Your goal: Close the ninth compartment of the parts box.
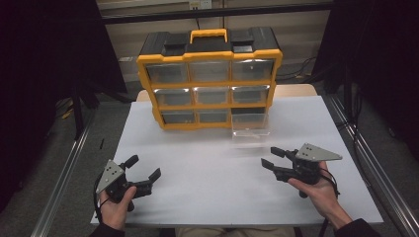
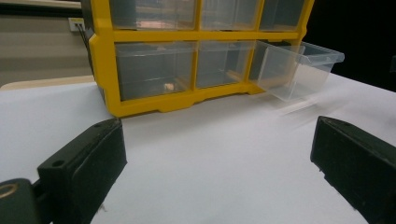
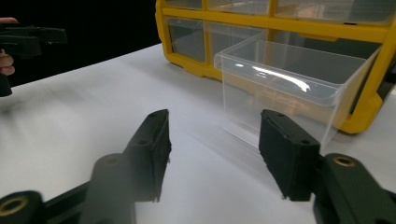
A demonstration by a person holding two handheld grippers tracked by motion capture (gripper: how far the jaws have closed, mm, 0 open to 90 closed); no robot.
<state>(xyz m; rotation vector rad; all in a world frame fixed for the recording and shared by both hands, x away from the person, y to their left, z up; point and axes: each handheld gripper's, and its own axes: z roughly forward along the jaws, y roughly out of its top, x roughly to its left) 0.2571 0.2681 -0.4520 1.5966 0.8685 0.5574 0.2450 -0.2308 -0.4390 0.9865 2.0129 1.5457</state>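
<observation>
A white table [image 1: 197,197] carries a yellow-and-black parts organizer [image 1: 209,79] with nine clear drawers, set at the far middle. The bottom right drawer [image 1: 250,129] is drawn well out of its bay and rests on the table, apparently empty. It is judged to be light, thin-walled clear plastic: fairly stiff, smooth and slippery, and liable to crack or tip if squeezed hard. A hold is best taken on its front wall or upper lip [image 3: 280,86], with moderate pressure. The right gripper [image 1: 271,158] is held near and right of the drawer, jaws part-way apart with nothing between them. The left gripper [image 1: 144,167] is held at the near left, jaws wide apart and empty.
</observation>
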